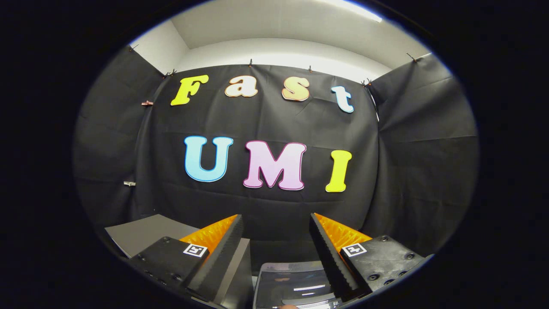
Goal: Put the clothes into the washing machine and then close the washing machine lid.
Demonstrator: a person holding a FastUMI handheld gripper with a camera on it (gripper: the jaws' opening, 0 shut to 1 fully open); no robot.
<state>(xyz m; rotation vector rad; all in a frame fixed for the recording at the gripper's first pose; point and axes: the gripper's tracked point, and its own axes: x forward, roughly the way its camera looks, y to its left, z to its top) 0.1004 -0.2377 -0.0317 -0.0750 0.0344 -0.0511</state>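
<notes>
With its fingers spread apart and empty, the gripper (276,234) points at the booth wall; the washing machine (296,285) sits low in the frame between them, its glossy lid seemingly down. No clothes visible, progress unclear.

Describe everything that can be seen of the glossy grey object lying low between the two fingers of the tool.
The glossy grey object with a smoky transparent panel lies low between the fingers of the tool, which stand open and grip nothing. It looks like plastic, with a pale grey frame with rounded corners around the dark panel. The panel reflects bright streaks of the ceiling light. It is probably the washing machine lid, though I cannot tell whether it is open or closed. No finger visibly touches it. Beside it a flat grey board lies.
</notes>
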